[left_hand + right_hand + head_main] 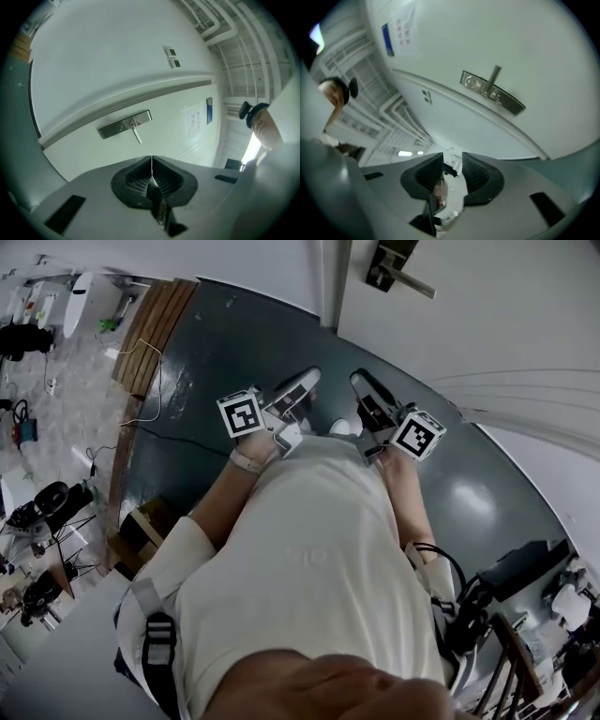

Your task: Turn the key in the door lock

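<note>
The lock plate point(397, 268), its key too small to make out, sits on the white door point(506, 315) well apart from both level grippers, the left gripper point(302, 383) closed on nothing and the right gripper point(366, 386) parted and empty.

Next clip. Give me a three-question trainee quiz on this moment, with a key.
1. True or false: the left gripper has its jaws apart.
2. The silver rectangular metal handle plate on the white door is: A) gripped by the right gripper; B) untouched, ahead of both grippers; C) missing.
3. Which gripper's jaws show a gap?
Key: 1 false; 2 B; 3 the right gripper.
</note>
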Demonstrator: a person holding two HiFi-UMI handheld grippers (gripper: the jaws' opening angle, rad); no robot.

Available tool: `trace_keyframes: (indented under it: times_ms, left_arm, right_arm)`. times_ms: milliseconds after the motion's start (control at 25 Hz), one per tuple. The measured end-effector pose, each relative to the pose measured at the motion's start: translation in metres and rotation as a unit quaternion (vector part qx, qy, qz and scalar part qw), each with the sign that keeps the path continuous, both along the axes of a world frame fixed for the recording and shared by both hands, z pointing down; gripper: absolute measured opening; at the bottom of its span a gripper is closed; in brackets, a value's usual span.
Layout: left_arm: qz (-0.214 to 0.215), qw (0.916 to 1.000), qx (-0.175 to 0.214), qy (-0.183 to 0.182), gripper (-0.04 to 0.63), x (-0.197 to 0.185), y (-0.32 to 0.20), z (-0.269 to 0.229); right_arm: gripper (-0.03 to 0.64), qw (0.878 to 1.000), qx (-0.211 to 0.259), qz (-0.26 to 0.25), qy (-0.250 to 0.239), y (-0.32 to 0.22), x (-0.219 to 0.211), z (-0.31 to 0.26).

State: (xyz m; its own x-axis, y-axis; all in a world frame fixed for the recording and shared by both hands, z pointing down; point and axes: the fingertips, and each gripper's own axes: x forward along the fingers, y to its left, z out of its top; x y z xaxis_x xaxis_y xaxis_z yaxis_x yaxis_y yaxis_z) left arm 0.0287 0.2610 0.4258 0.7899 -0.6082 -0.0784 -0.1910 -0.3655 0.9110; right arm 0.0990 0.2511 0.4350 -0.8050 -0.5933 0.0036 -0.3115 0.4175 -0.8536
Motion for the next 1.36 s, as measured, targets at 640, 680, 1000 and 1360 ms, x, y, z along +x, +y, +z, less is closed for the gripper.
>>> trace_keyframes:
  times_ms: [640, 680, 1000, 1360]
  left_arm:
    - [0.044, 0.9884, 0.09, -0.114, 0.005, -0.021, 0.001, -0.009]
    - [0.043, 0.9889, 0.088, -0.112, 0.006, -0.021, 0.0, -0.012]
    - [0.034, 0.9909, 0.074, -0.107, 0.006, -0.016, -0.014, -0.009]
    - [0.052, 0.9944, 0.032, -0.086, 0.006, 0.016, -0.011, 0.012]
  right_arm:
    - [0.109, 0.972, 0.087, 0.052, 0.213, 0.005, -0.03, 0.003]
    - [0.109, 0.971, 0.087, 0.053, 0.216, 0.005, -0.029, -0.001]
    - [0.109, 0.973, 0.07, 0.064, 0.212, 0.001, -0.011, -0.001]
    - [0.109, 0.973, 0.067, 0.068, 0.211, -0.004, 0.021, 0.023]
